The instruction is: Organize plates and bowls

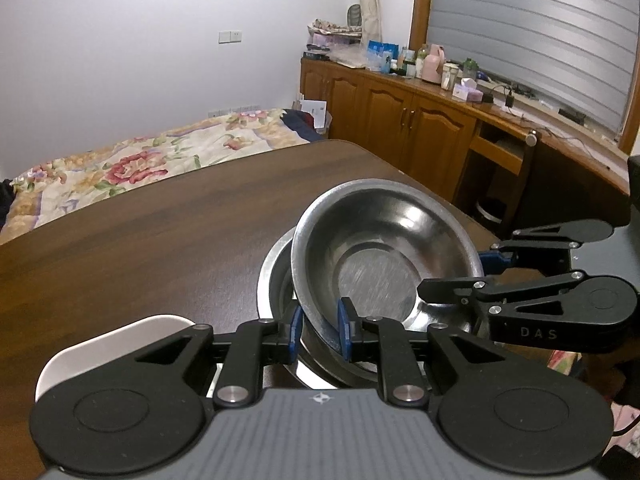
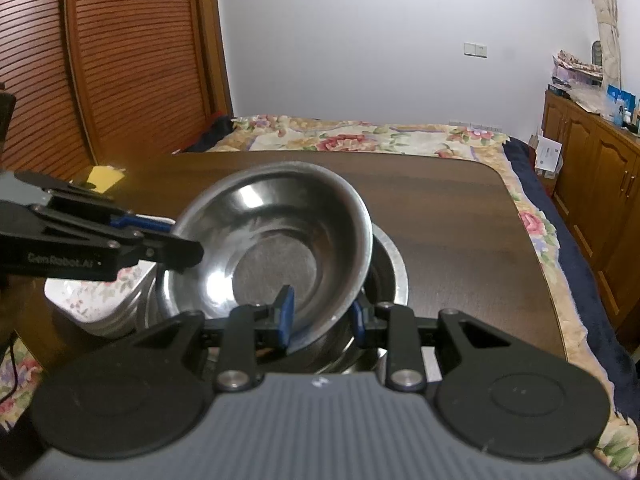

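Observation:
A steel bowl (image 1: 380,240) (image 2: 272,232) hangs tilted over a second steel bowl (image 1: 276,276) (image 2: 390,276) that sits on the dark wooden table (image 1: 160,220). My left gripper (image 1: 320,332) is shut on the upper bowl's near rim, one blue pad inside and one outside. My right gripper (image 2: 323,318) is shut on the rim of the same bowl from the other side. Each wrist view shows the other gripper at the bowl's edge: the right gripper (image 1: 460,274) and the left gripper (image 2: 180,238). White plates (image 2: 96,296) (image 1: 120,340) sit beside the bowls.
A bed with a floral quilt (image 1: 120,168) lies beyond the table's far edge. Wooden cabinets (image 1: 400,120) with bottles and boxes on top line the wall to the right. A slatted wooden door (image 2: 120,60) stands at the left.

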The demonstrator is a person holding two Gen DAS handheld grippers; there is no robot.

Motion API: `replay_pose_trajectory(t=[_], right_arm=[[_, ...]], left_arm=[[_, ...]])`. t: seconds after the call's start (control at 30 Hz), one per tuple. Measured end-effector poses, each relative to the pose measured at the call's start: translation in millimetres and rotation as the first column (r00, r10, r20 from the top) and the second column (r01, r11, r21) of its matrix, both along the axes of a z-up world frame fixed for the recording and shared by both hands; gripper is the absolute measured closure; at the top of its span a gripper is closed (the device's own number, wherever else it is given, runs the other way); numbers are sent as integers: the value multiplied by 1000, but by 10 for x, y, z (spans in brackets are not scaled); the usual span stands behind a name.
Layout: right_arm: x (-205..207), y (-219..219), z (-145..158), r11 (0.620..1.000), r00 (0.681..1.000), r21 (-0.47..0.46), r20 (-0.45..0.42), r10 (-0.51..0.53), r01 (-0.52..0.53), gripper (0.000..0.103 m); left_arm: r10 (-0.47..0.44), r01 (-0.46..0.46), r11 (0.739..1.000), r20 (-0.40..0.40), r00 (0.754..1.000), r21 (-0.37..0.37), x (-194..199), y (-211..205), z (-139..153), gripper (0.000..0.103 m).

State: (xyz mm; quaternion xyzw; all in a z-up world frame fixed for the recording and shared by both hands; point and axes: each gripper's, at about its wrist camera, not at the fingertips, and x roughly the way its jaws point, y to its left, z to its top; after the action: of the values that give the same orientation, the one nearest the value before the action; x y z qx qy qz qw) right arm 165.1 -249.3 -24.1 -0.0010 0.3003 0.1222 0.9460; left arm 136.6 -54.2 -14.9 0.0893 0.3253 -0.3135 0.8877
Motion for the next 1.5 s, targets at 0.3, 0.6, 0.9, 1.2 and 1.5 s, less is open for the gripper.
replay_pose_trajectory(t=[0.3, 0.6, 0.9, 1.2, 1.5], right_arm=[[-29, 91, -35, 997, 1000, -71, 17, 19, -18, 71], [-18, 28, -23, 998, 1000, -64, 15, 11, -10, 71], [-14, -18, -22, 999, 999, -43, 32, -1, 2, 71], [-81, -114, 50, 1000, 995, 2, 97, -27, 27, 71], [-77, -224, -17, 997, 985, 53, 161, -66, 58, 50]], left_arm=[[1, -1, 1000, 11, 1000, 24, 21, -5, -57, 81], [8, -8, 1000, 9, 1000, 12, 6, 16, -73, 81], [24, -23, 999, 18, 1000, -45, -36, 115, -18, 82], [71, -59, 993, 117, 991, -107, -159, 119, 100, 67], [182, -153, 974, 179, 967, -165, -202, 155, -26, 15]])
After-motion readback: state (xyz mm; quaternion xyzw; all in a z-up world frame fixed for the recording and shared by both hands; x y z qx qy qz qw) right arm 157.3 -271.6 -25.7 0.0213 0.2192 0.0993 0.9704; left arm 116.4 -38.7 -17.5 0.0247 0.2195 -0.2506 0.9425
